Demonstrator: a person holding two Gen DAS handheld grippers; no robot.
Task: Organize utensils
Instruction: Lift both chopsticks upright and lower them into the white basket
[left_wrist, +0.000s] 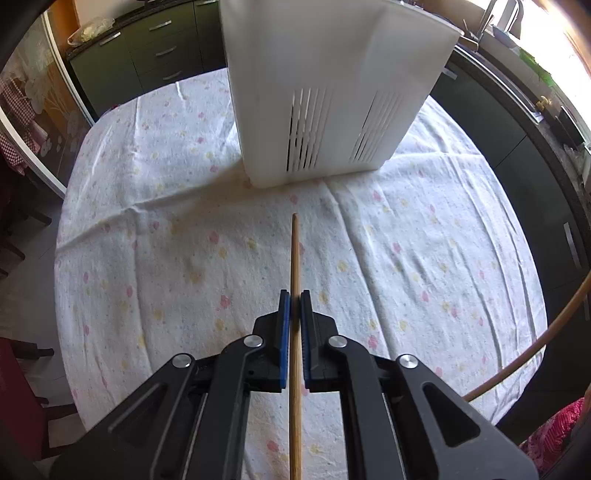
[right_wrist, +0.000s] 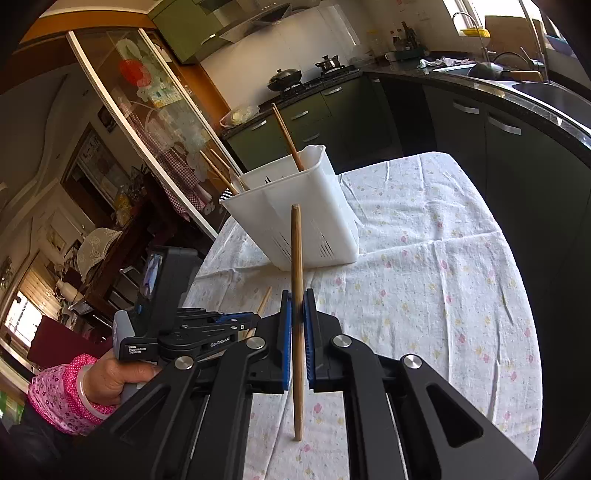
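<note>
Closest in on the left wrist cam, the left gripper (left_wrist: 294, 301) is clamped on a wooden chopstick (left_wrist: 295, 258), the blue pads (left_wrist: 283, 332) pressing it from both sides. The stick runs straight forward between the fingers and its tip pokes out over the flowery tablecloth (left_wrist: 166, 221) covering the surface. Off at the right edge of that view there's another curved-looking wooden stick (left_wrist: 532, 343), warped by the fisheye.

Right wrist cam, same deal: the right gripper (right_wrist: 297, 299) is clenched on a second chopstick (right_wrist: 296, 258), which stands pretty much upright in the jaws, sticking out above and below them. Just left of it you can see the left gripper (right_wrist: 207, 325) from the side, with the person's hand (right_wrist: 114, 376) in a pink floral sleeve wrapped around its handle.

Further out, a white plastic utensil holder (right_wrist: 295, 218) sits on the cloth, slotted vents low on its walls. It already has a few chopsticks (right_wrist: 286, 136) leaning out of its compartments. In the left view the same holder (left_wrist: 332, 92) looms right ahead, just beyond the stick's tip.

Way back: dark green kitchen cabinets (right_wrist: 314, 110) and a wok (right_wrist: 284, 77) on the stove.
</note>
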